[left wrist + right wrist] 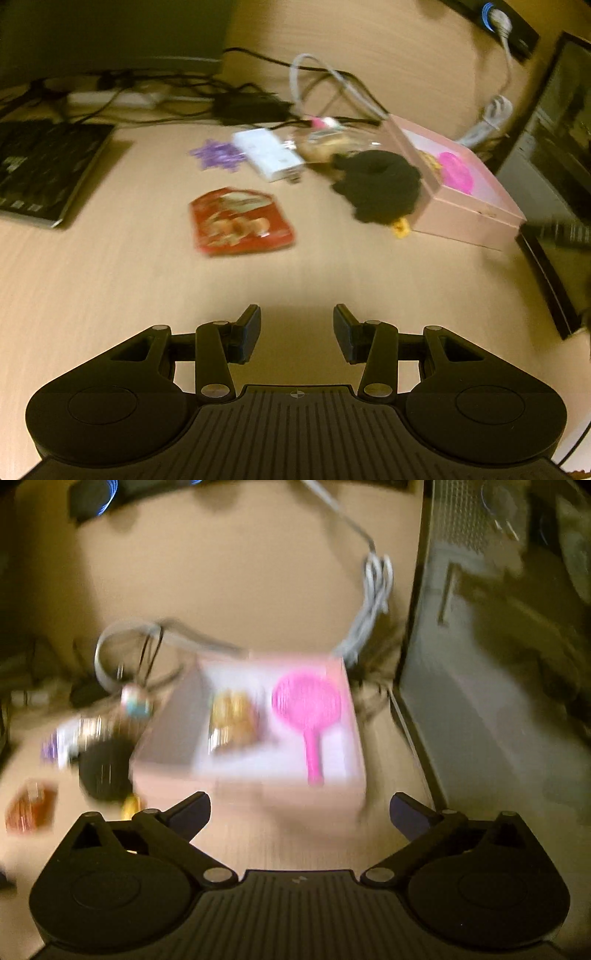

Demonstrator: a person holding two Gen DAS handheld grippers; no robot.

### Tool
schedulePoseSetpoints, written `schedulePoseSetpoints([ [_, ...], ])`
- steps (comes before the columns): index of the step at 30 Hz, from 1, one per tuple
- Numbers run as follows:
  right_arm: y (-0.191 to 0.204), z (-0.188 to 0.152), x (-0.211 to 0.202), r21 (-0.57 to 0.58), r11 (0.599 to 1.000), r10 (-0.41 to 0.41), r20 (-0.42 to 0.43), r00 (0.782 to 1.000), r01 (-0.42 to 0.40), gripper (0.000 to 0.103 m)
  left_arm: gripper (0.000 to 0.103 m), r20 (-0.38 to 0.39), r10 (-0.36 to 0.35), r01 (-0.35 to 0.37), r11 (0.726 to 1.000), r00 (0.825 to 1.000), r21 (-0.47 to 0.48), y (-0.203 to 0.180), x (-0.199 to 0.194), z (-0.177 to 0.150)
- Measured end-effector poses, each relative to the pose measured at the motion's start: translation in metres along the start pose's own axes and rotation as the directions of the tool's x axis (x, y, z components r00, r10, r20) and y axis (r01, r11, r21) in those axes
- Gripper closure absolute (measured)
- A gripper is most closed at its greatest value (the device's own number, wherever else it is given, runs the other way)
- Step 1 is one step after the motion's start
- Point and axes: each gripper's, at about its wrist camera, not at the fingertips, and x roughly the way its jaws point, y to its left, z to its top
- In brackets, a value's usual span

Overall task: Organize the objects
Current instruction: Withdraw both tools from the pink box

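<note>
Pale wooden surface [110, 280] is seen cluttered left of the pink box [258, 797], with both grippers' fingers parted and empty.

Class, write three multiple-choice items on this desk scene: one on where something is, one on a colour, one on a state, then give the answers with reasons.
1. Where is the hairbrush?
A. inside the pink box
B. on the laptop
C. beside the red snack packet

2. What colour is the hairbrush?
A. green
B. pink
C. white

3. How does the right tool stand?
A. shut on the brush
B. shut and empty
C. open and empty

Answers:
1 A: the brush lies within the box walls.
2 B: head and handle are bright pink.
3 C: the jaws stand wide apart with only desk and box front between them.
</note>
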Motion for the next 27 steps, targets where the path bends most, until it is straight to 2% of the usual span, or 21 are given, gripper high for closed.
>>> schedulePoseSetpoints([
  [4, 0.015, -0.036, -0.011, -0.026, 0.999, -0.026, -0.026, 0.999, 0.025, 0.0, 0.056, 0.015, -0.021, 0.021, 0.999, 1.0, 0.027, -0.012, 0.008, 0.006],
  [8, 0.034, -0.055, -0.022, -0.097, 0.994, -0.055, -0.013, 0.998, 0.053, 0.0, 0.056, 0.061, -0.023, 0.021, 0.999, 0.998, 0.037, -0.012, 0.01, 0.016],
  [13, 0.053, -0.07, -0.033, -0.173, 0.984, -0.052, 0.005, 0.999, 0.052, 0.0, 0.056, 0.128, 0.055, -0.047, 0.997, 0.99, -0.061, 0.012, 0.012, 0.039],
  [17, 0.059, -0.075, -0.037, -0.208, 0.977, -0.057, 0.007, 0.998, 0.057, 0.0, 0.056, 0.135, 0.094, -0.091, 0.995, 0.986, -0.026, 0.033, 0.022, 0.056],
  [19, 0.06, -0.078, -0.037, -0.205, 0.977, -0.062, -0.001, 0.998, 0.061, 0.0, 0.056, 0.104, 0.094, -0.087, 0.994, 0.99, -0.063, 0.052, 0.027, 0.064],
  [21, 0.06, -0.079, -0.036, -0.197, 0.978, -0.066, -0.009, 0.998, 0.063, 0.0, 0.056, 0.101, 0.072, -0.058, 0.99, 0.992, -0.13, 0.069, 0.027, 0.07],
  [22, 0.059, -0.081, -0.036, -0.194, 0.979, -0.068, -0.014, 0.998, 0.064, 0.0, 0.056, 0.118, 0.048, -0.032, 0.991, 0.992, -0.133, 0.071, 0.024, 0.073],
  [25, 0.059, -0.083, -0.033, -0.188, 0.98, -0.069, -0.038, 0.997, 0.061, 0.0, 0.056, 0.168, -0.087, 0.092, 0.995, 0.982, -0.026, 0.049, 0.019, 0.087],
  [27, 0.061, -0.084, -0.031, -0.192, 0.98, -0.071, -0.043, 0.997, 0.061, 0.0, 0.056, 0.133, -0.177, 0.179, 0.984, 0.975, 0.001, 0.031, 0.03, 0.102],
])
